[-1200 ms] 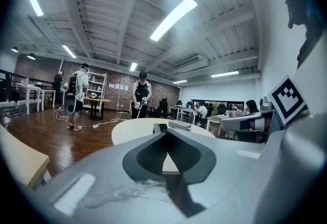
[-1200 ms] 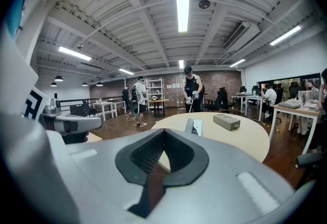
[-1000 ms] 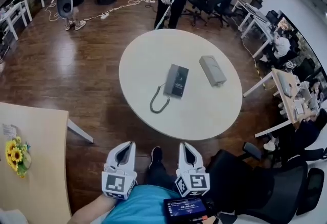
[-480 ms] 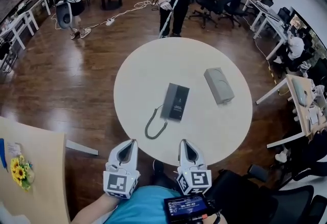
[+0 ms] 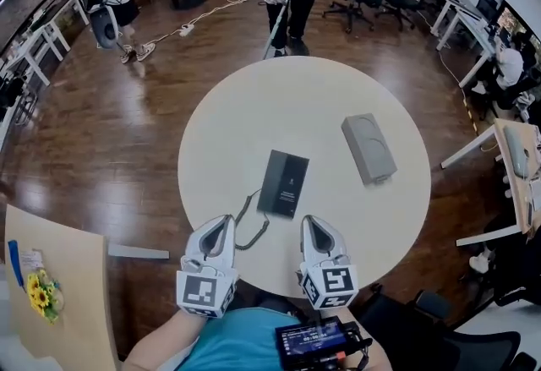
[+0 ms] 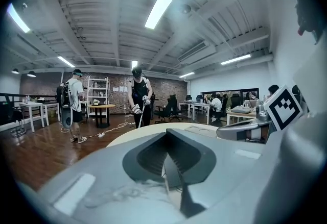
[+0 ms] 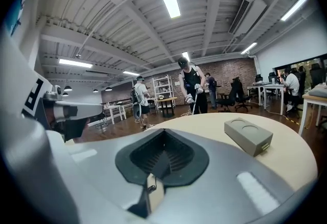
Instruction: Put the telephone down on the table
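Telephone (image 5: 283,183) flat on round table (image 5: 245,99), left claw (image 5: 221,226) and right claw (image 5: 311,227) both closed, empty

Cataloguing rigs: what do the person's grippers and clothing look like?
The left gripper and right gripper are pale grey moulded shells with dark ribbed linings, each bearing a white cube with black square markers. The shirt is teal.

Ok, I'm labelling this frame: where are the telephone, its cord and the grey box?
telephone (image 5: 283,183), head view, middle of its dark top.
cord (image 5: 252,241), head view, bottom of its loop.
grey box (image 5: 368,148), head view, middle of its top face.
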